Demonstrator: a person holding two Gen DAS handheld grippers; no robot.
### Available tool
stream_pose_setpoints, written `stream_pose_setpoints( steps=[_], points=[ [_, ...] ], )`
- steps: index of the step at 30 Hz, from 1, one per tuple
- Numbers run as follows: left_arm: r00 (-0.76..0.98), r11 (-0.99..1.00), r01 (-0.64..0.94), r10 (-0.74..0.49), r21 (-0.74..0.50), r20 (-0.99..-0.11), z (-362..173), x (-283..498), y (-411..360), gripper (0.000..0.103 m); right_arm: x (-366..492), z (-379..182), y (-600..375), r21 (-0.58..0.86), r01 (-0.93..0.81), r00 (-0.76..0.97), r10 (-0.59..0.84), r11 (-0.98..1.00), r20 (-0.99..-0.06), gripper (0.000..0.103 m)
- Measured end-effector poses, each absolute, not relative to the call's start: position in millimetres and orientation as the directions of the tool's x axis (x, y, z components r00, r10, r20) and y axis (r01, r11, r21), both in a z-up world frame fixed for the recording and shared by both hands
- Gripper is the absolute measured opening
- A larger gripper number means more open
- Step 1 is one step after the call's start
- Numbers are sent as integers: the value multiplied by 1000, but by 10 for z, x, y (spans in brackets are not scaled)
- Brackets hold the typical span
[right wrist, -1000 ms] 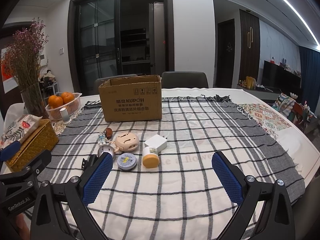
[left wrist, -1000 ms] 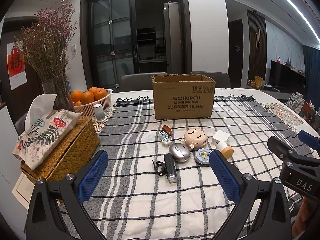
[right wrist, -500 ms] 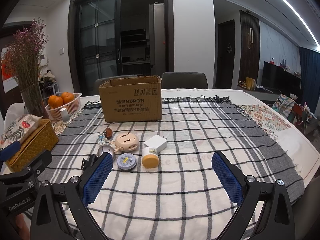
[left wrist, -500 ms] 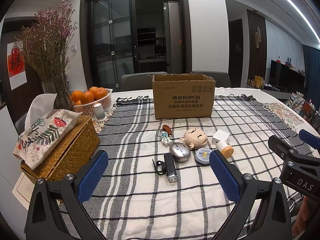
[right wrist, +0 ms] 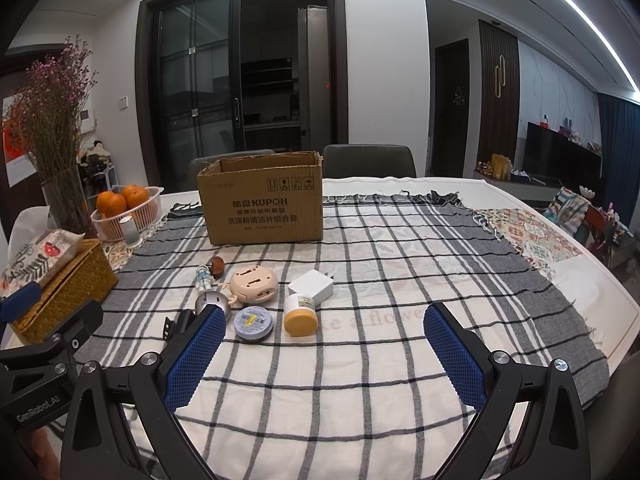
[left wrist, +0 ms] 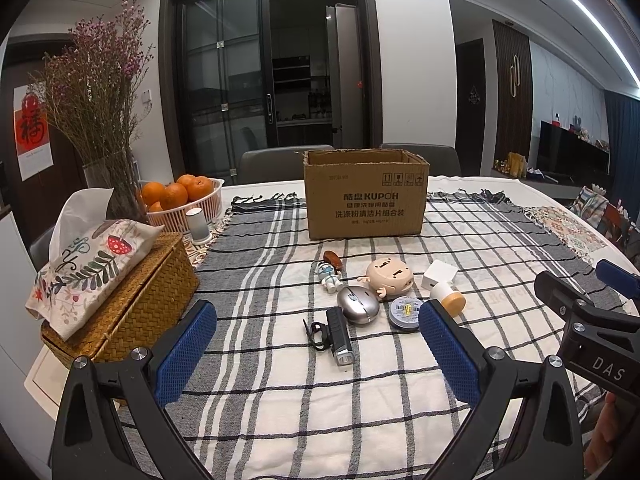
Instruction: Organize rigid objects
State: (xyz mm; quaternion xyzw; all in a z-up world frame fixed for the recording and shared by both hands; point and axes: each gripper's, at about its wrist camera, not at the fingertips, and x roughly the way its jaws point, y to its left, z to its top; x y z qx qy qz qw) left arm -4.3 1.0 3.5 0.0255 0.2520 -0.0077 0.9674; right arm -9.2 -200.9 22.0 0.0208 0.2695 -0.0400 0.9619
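A checked cloth (left wrist: 280, 392) covers the table (right wrist: 592, 280), bearing a cardboard box (left wrist: 366, 196).

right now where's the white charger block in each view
Left wrist: white charger block sits right of centre, behind the orange-capped jar.
Right wrist: white charger block sits just left of centre, behind the same orange-capped jar.
Shared landmark: the cardboard box stands behind the cluster in both.

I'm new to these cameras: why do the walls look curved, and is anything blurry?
Left wrist view: fisheye bends the ceiling light and leaves the corners black; the box is sharp. Right wrist view: same bending, and the door glass is dark.
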Motion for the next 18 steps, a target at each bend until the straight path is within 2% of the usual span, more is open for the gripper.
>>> stream_pose_setpoints(
  steps=[18],
  points=[
    [861, 999, 33, -12, 32, -509, -38, -4, -5, 103, -91, 219, -2009, 18, 88, 848, -65, 996, -525, 101]
  ],
)
